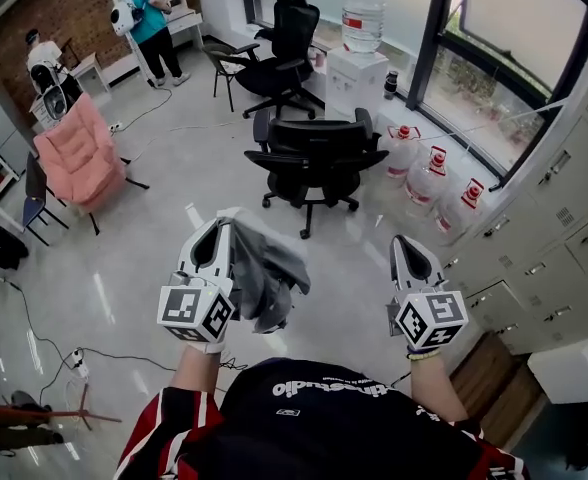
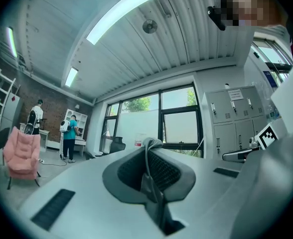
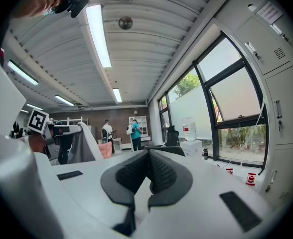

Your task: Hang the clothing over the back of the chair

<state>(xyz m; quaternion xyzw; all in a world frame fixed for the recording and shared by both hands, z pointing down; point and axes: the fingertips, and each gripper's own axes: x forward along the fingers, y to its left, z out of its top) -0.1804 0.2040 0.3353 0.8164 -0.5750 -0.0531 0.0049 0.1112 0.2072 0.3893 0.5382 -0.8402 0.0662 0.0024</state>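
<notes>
The black office chair (image 1: 314, 153) stands ahead, well apart from my tongs. The grey clothing (image 1: 269, 268) hangs from my left gripper (image 1: 217, 230), pinched between its jaws. My right gripper (image 1: 406, 246) is pressed together on nothing. The water jugs (image 1: 429, 178) carry red labels too small to read.

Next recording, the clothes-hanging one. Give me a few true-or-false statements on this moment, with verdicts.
1. The left gripper is shut on the grey clothing. True.
2. The clothing is draped over the back of the black office chair. False: it hangs from the left gripper, short of the chair.
3. The right gripper grips a corner of the clothing. False: its jaws are together with nothing between them.
4. A pink armchair stands left of the black office chair in the head view. True.
</notes>
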